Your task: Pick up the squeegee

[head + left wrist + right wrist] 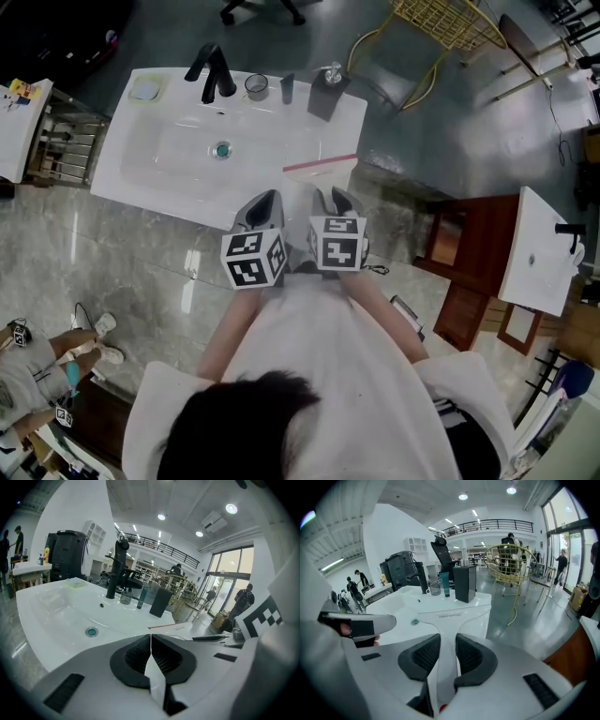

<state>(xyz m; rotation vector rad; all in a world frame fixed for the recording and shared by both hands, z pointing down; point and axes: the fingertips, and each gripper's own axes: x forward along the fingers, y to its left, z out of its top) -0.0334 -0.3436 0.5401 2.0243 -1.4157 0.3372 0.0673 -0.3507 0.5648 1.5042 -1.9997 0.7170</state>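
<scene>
The squeegee is white with a pinkish-red blade edge, and it lies over the front right corner of the white sink counter. My right gripper is shut on its handle. In the right gripper view the white handle runs between the black pads and widens into the blade bar ahead of my right gripper. My left gripper hovers just left of it at the counter's front edge, and in its own view the left gripper is shut on nothing. The squeegee's blade shows to its right.
At the counter's back stand a black faucet, a glass cup, a dark tube and a black dispenser. The basin has a green drain. A yellow wire chair and a second sink stand to the right.
</scene>
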